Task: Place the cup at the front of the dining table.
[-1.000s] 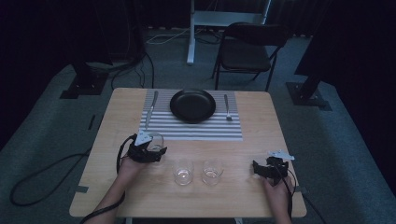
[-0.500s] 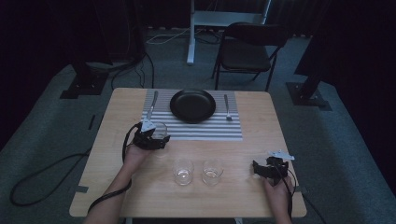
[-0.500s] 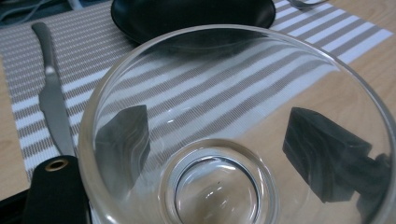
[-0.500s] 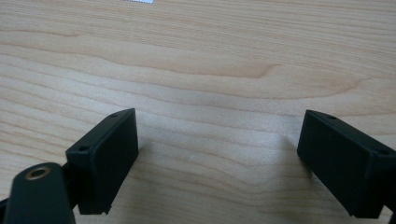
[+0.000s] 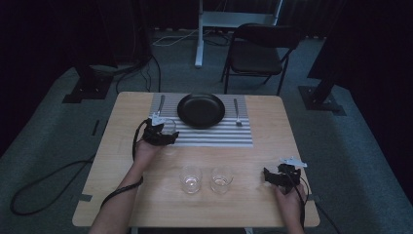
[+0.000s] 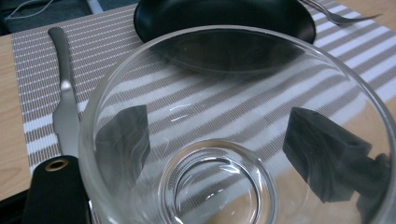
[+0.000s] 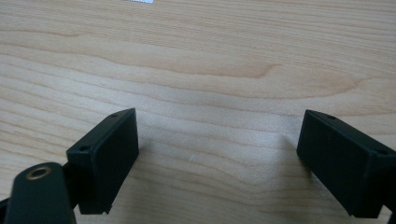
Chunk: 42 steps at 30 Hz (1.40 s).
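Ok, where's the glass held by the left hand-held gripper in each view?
High view: the held glass sits left of centre, at the near-left corner of the striped placemat, in the left hand-held gripper.
Left gripper view: the glass covers most of the frame, between the jaws.
Right gripper view: bare table wood beyond open jaws.
Shared landmark: black plate.

In the left gripper view the glass [image 6: 233,130] runs off the bottom and right edges — its rim cut. The fork [image 6: 341,11] and plate [image 6: 224,18] are clipped at the top edge.
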{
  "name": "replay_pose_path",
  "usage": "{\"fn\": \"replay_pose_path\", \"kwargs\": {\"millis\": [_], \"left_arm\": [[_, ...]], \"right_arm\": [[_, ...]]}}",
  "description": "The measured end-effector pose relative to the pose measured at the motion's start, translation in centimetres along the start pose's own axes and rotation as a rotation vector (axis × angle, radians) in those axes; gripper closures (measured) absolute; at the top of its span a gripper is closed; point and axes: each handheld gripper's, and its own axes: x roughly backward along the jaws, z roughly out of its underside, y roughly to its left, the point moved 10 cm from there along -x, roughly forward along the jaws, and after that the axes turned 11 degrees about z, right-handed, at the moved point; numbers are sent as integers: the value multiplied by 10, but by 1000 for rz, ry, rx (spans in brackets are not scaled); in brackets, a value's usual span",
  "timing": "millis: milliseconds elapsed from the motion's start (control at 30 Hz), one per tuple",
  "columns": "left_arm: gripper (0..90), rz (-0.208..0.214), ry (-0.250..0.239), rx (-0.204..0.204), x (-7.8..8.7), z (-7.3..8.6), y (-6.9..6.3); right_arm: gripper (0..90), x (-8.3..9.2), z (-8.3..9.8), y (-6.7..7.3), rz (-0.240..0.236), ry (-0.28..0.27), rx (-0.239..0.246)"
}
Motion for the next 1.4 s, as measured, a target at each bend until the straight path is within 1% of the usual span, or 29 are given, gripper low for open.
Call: {"fn": "replay_pose_path", "kwargs": {"millis": [67, 100, 167, 233, 333, 400, 467, 500, 567, 600, 667, 700, 767, 800, 833, 867, 933, 1033, 1133, 1200, 1233, 1267, 1300, 1333, 1367, 1400], "left_arm": [[206, 7, 5, 4, -2, -1, 0], [206, -19, 11, -8, -7, -4, 3], [205, -16, 5, 10, -11, -7, 5], [205, -26, 9, 4, -15, -10, 7], [205, -28, 9, 11, -20, -15, 11], [205, -31, 4, 25, -23, -18, 15], [206, -32, 1, 27, -24, -19, 17], [206, -37, 0, 38, -26, -20, 21], [205, -50, 9, 41, -30, -19, 25], [205, -52, 18, 49, -34, -16, 29], [205, -60, 23, 47, -36, -14, 30], [206, -59, 41, 49, -40, -11, 31], [205, -68, 63, 36, -45, -6, 32], [205, -73, 60, 33, -47, -4, 32], [205, -74, 56, 42, -47, -3, 32], [205, -80, 55, 43, -47, -3, 32], [204, -80, 67, 43, -48, -2, 31], [200, -61, 76, 83, -48, -1, 31], [196, -69, 78, 86, -47, -1, 30], [167, -67, 77, 88, -45, -2, 29], [153, -73, 73, 77, -44, -3, 29], [152, -73, 73, 77, -44, -3, 29], [152, -63, 66, 83, -42, -4, 28], [152, -55, 70, 92, -42, -3, 27], [152, -55, 70, 92, -42, -3, 27], [150, -58, 87, 79, -42, -1, 26]], "right_arm": [[122, 0, 0, 0, 0, 0, 0], [123, 0, 0, 0, -1, 0, 0], [123, 0, 0, 0, -2, 0, 1], [123, 0, 0, 0, -2, 0, 1], [123, 0, 0, 0, -2, 0, 1], [123, 1, 0, 0, -2, 0, 0], [123, 1, 0, 0, -2, 0, 2], [123, 1, 1, 0, -2, 0, 1], [123, 1, 1, 0, -2, 0, 2], [123, 1, 1, 0, -2, 0, 2], [123, 1, 1, 0, -2, 0, 2], [123, 1, 1, 0, -2, -1, 2], [123, 1, 1, 0, -3, -1, 3], [123, 1, 1, 0, -3, 0, 2], [123, 1, 1, 0, -3, 0, 3], [123, 1, 1, 0, -3, -1, 3], [123, 1, 1, 0, -4, -1, 3], [123, 1, 1, 1, -4, -1, 4], [123, 1, 1, 1, -4, -1, 4], [123, 1, 1, 1, -4, -1, 4], [123, 1, 1, 1, -4, -1, 4], [122, 1, 1, 1, -4, -1, 4], [123, 1, 1, 1, -4, -1, 4], [123, 1, 1, 1, -4, -1, 4], [123, 1, 1, 1, -4, -1, 4], [123, 1, 1, 1, -4, -1, 4]]}}
